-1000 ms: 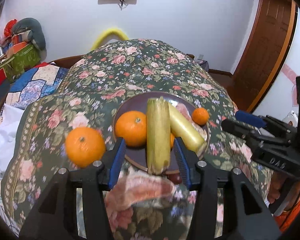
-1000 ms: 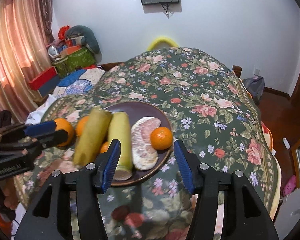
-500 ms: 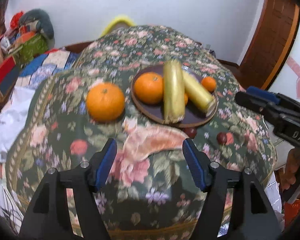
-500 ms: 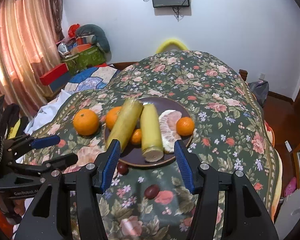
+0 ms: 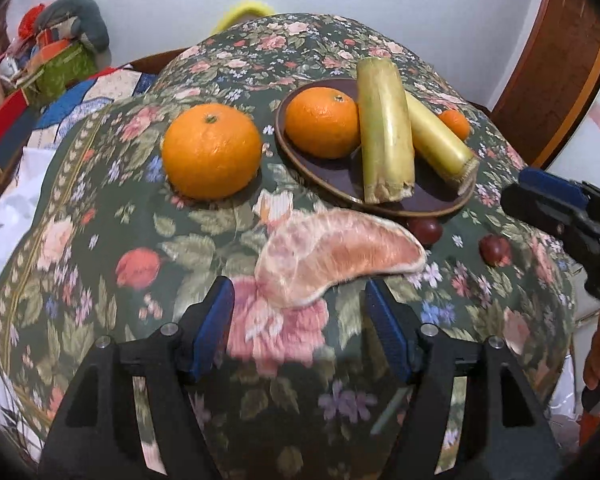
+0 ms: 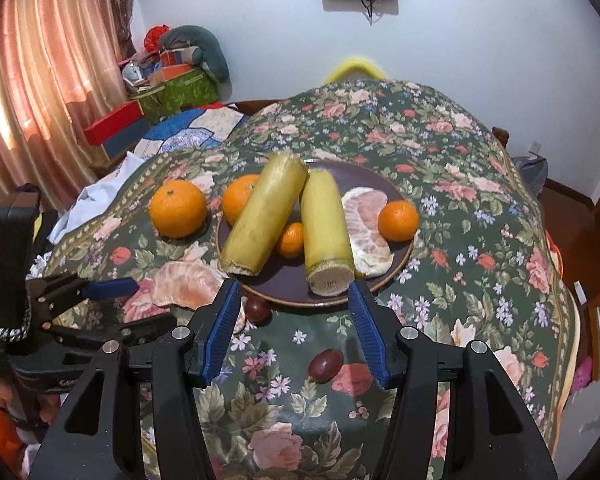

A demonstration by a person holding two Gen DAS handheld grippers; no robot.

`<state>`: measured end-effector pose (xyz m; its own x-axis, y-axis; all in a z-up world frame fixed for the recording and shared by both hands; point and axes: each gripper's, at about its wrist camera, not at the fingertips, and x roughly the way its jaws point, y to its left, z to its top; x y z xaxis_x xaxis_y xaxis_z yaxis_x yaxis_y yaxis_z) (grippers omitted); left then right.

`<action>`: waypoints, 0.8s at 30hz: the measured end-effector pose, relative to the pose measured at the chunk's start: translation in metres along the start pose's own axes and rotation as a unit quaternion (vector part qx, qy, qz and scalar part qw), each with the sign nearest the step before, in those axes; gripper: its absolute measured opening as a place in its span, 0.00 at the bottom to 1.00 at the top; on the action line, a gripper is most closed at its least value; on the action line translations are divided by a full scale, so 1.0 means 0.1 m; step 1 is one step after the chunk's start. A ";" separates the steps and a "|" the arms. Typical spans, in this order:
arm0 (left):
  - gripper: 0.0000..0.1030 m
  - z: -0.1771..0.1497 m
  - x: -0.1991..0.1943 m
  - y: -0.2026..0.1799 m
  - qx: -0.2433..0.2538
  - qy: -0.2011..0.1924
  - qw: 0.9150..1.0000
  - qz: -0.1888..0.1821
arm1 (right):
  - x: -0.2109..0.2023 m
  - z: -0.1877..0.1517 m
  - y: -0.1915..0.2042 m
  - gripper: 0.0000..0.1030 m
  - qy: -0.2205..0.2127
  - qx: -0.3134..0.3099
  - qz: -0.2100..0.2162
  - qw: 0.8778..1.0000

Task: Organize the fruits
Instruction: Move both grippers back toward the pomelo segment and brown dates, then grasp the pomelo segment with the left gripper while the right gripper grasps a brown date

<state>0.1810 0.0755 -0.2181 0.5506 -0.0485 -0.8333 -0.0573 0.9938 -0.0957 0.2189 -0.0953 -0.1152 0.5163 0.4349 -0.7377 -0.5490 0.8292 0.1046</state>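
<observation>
A dark plate [image 6: 288, 292] on the floral cloth carries two yellow-green cane sticks [image 6: 264, 220], an orange [image 5: 322, 122], two small mandarins [image 6: 398, 220] and a peeled pomelo segment [image 6: 366, 228]. Off the plate lie a large orange [image 5: 211, 151], another pomelo segment [image 5: 332, 256] and two dark grapes [image 6: 257, 310]. My left gripper [image 5: 300, 320] is open just short of the loose pomelo segment, nothing between its pads. Near the plate's front rim my right gripper [image 6: 296, 320] hangs open and empty over the grapes.
The table is draped in a flowered cloth [image 6: 460, 208] that falls away at every side. Boxes and bags [image 6: 172, 84] are stacked at the back left beside a pink curtain. A wooden door [image 5: 556, 64] stands at the right.
My left gripper let go of a cane stick on the plate, opened, drew back and sank toward the loose pomelo segment. My right gripper pulled back from the plate.
</observation>
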 end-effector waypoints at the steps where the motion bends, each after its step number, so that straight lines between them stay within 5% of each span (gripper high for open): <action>1: 0.66 0.03 0.03 -0.01 0.003 -0.001 1.000 0.001 | 0.01 -0.01 -0.02 0.51 0.002 0.001 -0.001 1.000; 10: 0.57 -0.04 0.02 -0.08 0.008 -0.006 1.000 -0.012 | -0.01 -0.15 -0.25 0.51 0.016 0.021 -0.018 0.999; 17: 0.41 -0.25 -0.17 -0.18 0.023 0.001 0.999 -0.023 | -0.12 -0.30 -0.36 0.51 0.021 0.023 -0.032 0.999; 24: 0.40 -0.36 -0.35 -0.29 0.037 0.007 0.998 -0.044 | -0.17 -0.43 -0.39 0.51 0.029 0.028 -0.029 0.999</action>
<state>0.1331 0.0447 -0.2054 0.5383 -0.1361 -0.8317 0.0527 0.9904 -0.1280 0.2035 -0.1498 -0.1351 0.5063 0.3647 -0.7815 -0.4802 0.8719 0.0959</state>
